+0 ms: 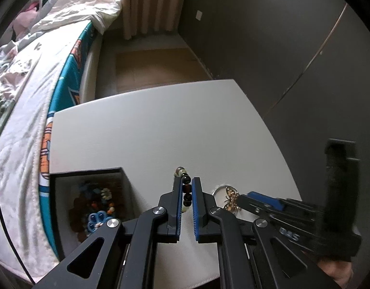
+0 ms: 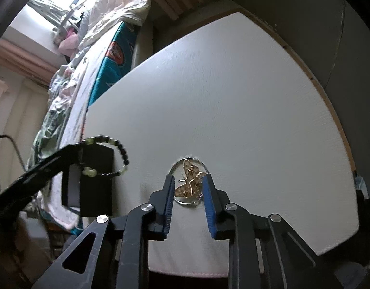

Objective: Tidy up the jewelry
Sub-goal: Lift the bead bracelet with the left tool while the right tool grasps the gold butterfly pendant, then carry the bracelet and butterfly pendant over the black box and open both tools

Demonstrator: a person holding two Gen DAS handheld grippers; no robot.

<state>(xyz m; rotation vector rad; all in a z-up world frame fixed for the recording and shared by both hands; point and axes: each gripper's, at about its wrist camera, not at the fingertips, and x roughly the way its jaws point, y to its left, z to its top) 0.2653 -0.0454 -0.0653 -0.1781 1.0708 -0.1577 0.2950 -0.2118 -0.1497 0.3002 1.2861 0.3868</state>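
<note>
While the bed point(image 1: 23, 130) fills the left of both views, quilted white cover rumpled, teal printed mattress edge curving beside it, the white table point(image 1: 146, 130) sits just beside that edge; table top is matte, finely textured, corners rounded; dark smooth wall panels point(image 1: 269, 36) behind, ribbed beige curtain point(image 1: 141, 4) at the far end, wood-tone floor point(image 1: 151, 67) below it.

Black square jewelry box point(image 1: 64, 180) stands at the table's left near corner, rigid walls, pale lining; inside a tangle of mixed beads, a blue looped piece on top, details blurred.

Left gripper point(image 1: 186, 185) has black linked arms and blue ribbed pads; tongs are together, clamped on the beaded bracelet point(image 1: 187, 192); round glossy beads, dark with a few pale green and one brown; in the left wrist view the strand runs lengthwise between the pads, far end poking past the tips; in the right wrist view it hangs as an open loop off the tips, above the table beside the box.

Right gripper point(image 2: 187, 185), same build, tongs narrowed either side of the gold butterfly brooch point(image 2: 189, 183); whether the pads press it I cannot tell; brooch is filigree metal, back up with the pin bar showing, long axis running away from the camera, tilted slightly; it lies on a thin silver oval ring point(image 2: 175, 166) flat on the table, near the front edge.
</note>
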